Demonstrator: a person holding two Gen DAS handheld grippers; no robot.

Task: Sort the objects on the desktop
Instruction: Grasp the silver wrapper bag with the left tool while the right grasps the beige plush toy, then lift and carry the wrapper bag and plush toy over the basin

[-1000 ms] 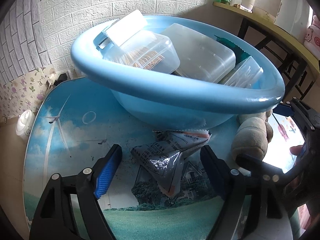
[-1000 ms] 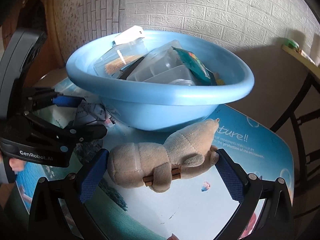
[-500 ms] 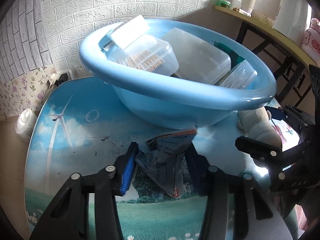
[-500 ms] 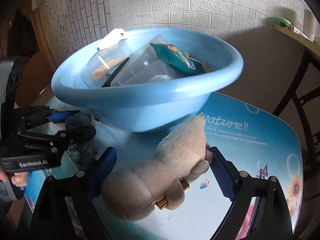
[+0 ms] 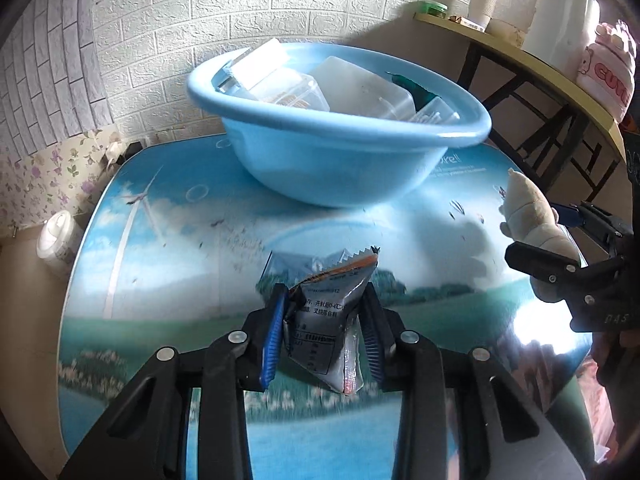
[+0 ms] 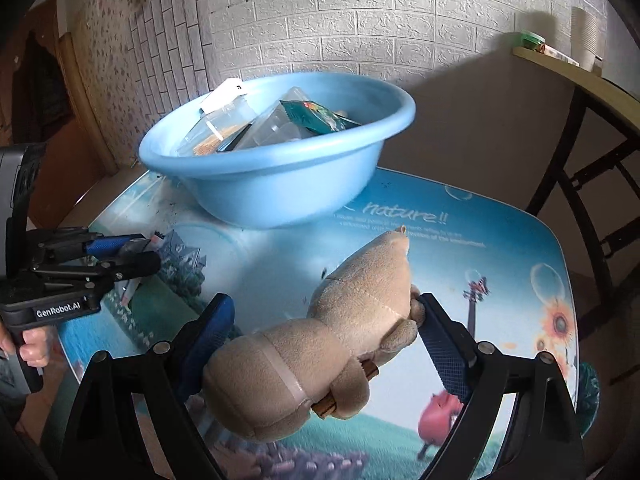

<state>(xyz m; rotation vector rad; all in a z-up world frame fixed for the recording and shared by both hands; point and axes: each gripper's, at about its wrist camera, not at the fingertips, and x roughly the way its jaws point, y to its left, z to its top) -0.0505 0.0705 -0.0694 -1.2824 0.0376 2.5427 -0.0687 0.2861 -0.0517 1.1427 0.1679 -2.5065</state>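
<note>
A crumpled silver snack packet (image 5: 324,320) sits between the blue pads of my left gripper (image 5: 324,292). The jaws are closing and the pads press on it, holding it above the table. My right gripper (image 6: 324,306) is shut on a beige plush toy (image 6: 320,352), which is tilted and clear of the table. From the left wrist view the plush toy (image 5: 528,216) and right gripper (image 5: 540,232) are at the right edge. A light blue basin (image 5: 320,120) with clear plastic boxes and a green packet stands at the back. The left gripper (image 6: 146,249) appears at the left in the right wrist view.
The round table (image 5: 180,240) has a printed landscape top. A white jar (image 5: 58,236) stands beyond its left edge. A yellow side table (image 5: 520,60) with cups and a paper roll is at the back right. A person's hand (image 6: 32,344) holds the left gripper's handle.
The left jaws closed onto the packet and drew it back from the basin. The right jaws closed on the plush toy, which lifted and tilted; both grippers moved away from the basin.
</note>
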